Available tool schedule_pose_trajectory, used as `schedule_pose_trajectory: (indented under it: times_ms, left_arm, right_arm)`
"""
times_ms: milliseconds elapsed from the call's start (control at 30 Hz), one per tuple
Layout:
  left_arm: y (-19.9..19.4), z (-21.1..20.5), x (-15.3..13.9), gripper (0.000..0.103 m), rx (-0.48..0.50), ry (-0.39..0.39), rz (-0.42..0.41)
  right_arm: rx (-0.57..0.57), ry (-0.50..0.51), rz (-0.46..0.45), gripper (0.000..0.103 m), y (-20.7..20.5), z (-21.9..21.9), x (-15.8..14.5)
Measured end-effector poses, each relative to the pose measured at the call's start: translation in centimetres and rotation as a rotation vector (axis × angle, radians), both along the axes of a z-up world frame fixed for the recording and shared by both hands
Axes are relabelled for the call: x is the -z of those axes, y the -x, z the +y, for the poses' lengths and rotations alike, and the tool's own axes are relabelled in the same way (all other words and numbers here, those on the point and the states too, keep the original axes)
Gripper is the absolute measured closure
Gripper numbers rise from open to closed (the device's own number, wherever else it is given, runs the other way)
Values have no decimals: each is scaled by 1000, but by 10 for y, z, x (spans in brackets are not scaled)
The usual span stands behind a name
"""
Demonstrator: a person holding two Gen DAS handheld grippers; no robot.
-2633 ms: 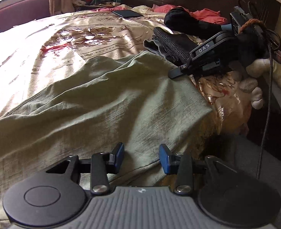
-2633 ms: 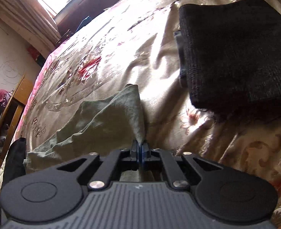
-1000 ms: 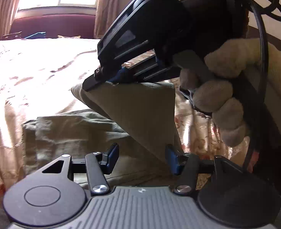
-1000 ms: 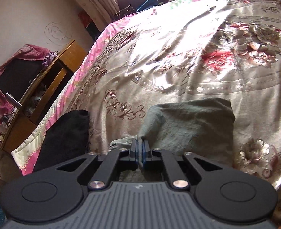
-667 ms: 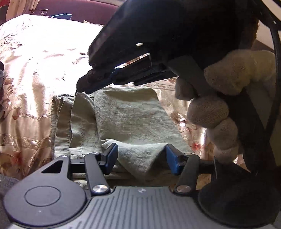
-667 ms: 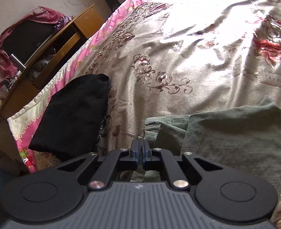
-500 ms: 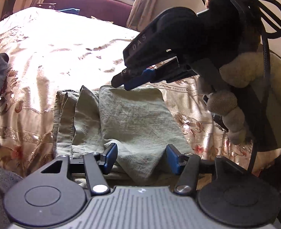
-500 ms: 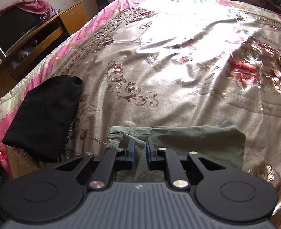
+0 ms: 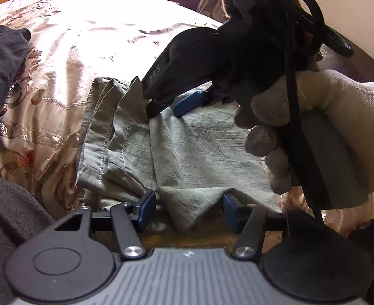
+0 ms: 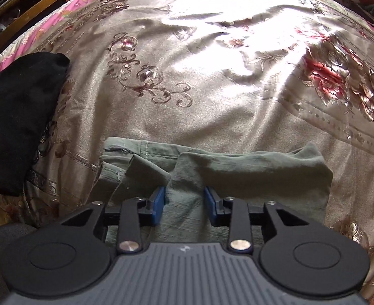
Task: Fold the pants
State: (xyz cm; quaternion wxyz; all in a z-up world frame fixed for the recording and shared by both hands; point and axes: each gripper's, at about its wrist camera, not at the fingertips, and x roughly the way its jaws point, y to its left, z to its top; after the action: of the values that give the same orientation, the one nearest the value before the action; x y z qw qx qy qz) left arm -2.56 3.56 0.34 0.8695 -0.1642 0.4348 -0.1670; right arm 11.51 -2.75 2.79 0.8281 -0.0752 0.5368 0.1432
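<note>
I've got the olive-green woven cotton pants (image 10: 212,167) lying folded into a compact stack on the shiny beige floral bedspread (image 10: 212,81), near the bed's front edge. My right gripper (image 10: 184,203) hovers low over the top layer, jaws spread apart, nothing between them. My left gripper (image 9: 184,211) sits at the near edge with its jaws wide too, a loose corner of cloth drooping into the gap but not pinched. On the left, the hemmed ends stick out past the upper layer, so the fold looks uneven to me. Risk here: if I close either gripper on just the top layer and pull, the stack could slide on that slick spread or peel open. The black knitted garment (image 10: 16,127) on the far left lies apart, though a wide sweep might snag it
</note>
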Motion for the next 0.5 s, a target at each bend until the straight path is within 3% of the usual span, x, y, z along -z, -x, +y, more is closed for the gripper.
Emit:
schedule_pose_trajectory:
  times_ms: [67, 133, 200, 267, 500]
  left_arm:
    - [3, -2, 0, 35, 14, 6, -14]
    - [5, -3, -1, 40, 19, -1, -35]
    - [6, -2, -3, 56, 29, 14, -47]
    - [8, -1, -5, 65, 38, 20, -63]
    - [21, 15, -23, 76, 29, 75, -129]
  right_arm:
    - [4, -24, 4, 77, 0, -9, -2]
    - [13, -63, 19, 95, 1, -17, -8]
    - [13, -97, 20, 97, 5, -23, -16]
    - [12, -133, 7, 99, 11, -31, -28]
    - [75, -279, -31, 99, 18, -65, -65]
